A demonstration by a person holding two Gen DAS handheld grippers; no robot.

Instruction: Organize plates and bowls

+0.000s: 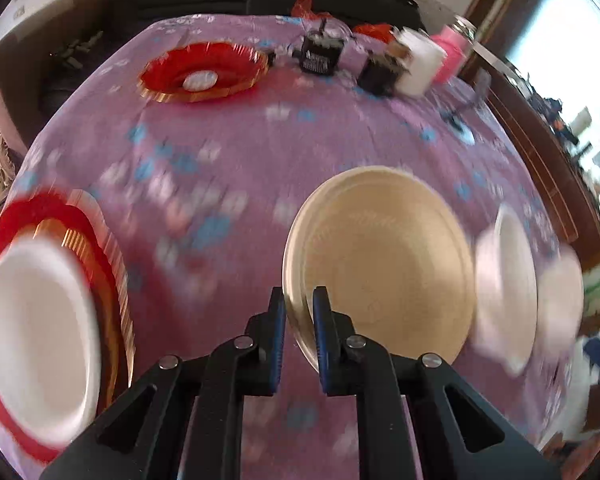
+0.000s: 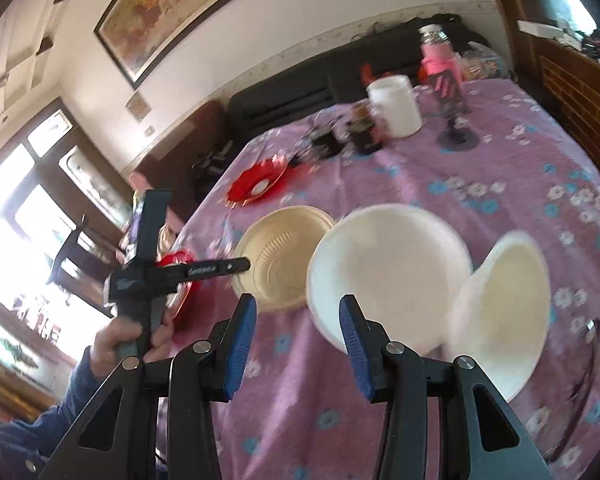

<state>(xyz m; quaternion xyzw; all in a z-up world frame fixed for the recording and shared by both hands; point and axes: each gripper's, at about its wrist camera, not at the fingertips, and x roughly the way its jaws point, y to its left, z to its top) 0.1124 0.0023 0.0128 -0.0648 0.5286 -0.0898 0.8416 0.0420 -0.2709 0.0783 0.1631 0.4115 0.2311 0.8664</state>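
A living room with a dark sofa and a framed painting on the wall; in front of it a table under a purple flowered cloth (image 1: pixel 228 152), lit from windows at the side.

The left gripper (image 1: pixel 299 312) is pinched tight on the near rim of the tan plate (image 1: pixel 384 264), one pad inside the lip and one outside; the plate sits at twelve to one o'clock from the fingers, and whether it is lifted off the cloth I cannot tell. At three o'clock of it, just beside it, stand two white bowls (image 1: pixel 508 284), blurred. At nine o'clock, well apart, a white plate (image 1: pixel 40 336) lies on a stack of red plates (image 1: pixel 100 240); at eleven o'clock, far across the table, another red plate (image 1: pixel 204 72). Jars, a white mug (image 1: pixel 420 64) and a pink bottle (image 1: pixel 452 52) crowd the far edge.

The right gripper (image 2: pixel 298 328) stands about half open with nothing between its pads; the near white bowl (image 2: pixel 388 264) lies at one o'clock, its rim close by the right finger, the second bowl (image 2: pixel 504 312) at three o'clock. A hand (image 2: pixel 128 340) at nine o'clock holds the left tool.

The tan plate looks thin and light, probably paper or pressed fibre; stiff enough to lift by the rim, though it may flex or swing from a one-edge grip. The bowls seem light foam, easily dented; a rim grip, one pad inside, suits them.
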